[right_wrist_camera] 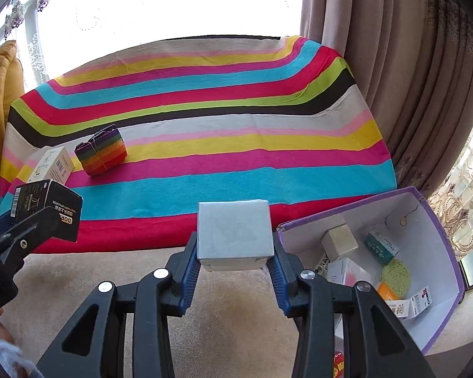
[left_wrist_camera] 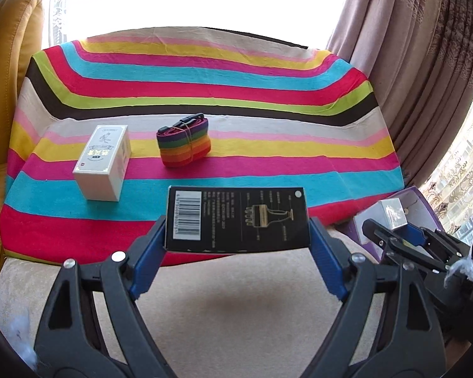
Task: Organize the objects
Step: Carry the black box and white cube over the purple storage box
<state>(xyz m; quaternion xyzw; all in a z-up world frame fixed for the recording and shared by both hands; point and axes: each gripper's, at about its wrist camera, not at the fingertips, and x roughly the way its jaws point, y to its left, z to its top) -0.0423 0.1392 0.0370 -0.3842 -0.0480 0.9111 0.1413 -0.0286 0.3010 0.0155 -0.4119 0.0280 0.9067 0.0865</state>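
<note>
My left gripper [left_wrist_camera: 238, 236] is shut on a black box [left_wrist_camera: 236, 219] with a barcode, held above the front edge of the striped cloth [left_wrist_camera: 205, 78]; the black box also shows in the right wrist view [right_wrist_camera: 47, 208]. My right gripper [right_wrist_camera: 235, 255] is shut on a small silver box [right_wrist_camera: 235, 230], held just left of a purple-edged white bin [right_wrist_camera: 438, 220]. On the cloth lie a white box [left_wrist_camera: 102, 160] and a rolled rainbow strap [left_wrist_camera: 184, 145] beside it. The right gripper with the silver box [left_wrist_camera: 394, 212] appears at the right of the left wrist view.
The bin holds several small boxes and packets, among them a green round pad [right_wrist_camera: 395, 275] and a beige cube [right_wrist_camera: 339, 241]. A beige cushion surface [right_wrist_camera: 220, 330] lies below both grippers. Curtains [right_wrist_camera: 394, 63] hang at the right, a yellow cushion [left_wrist_camera: 9, 63] at the left.
</note>
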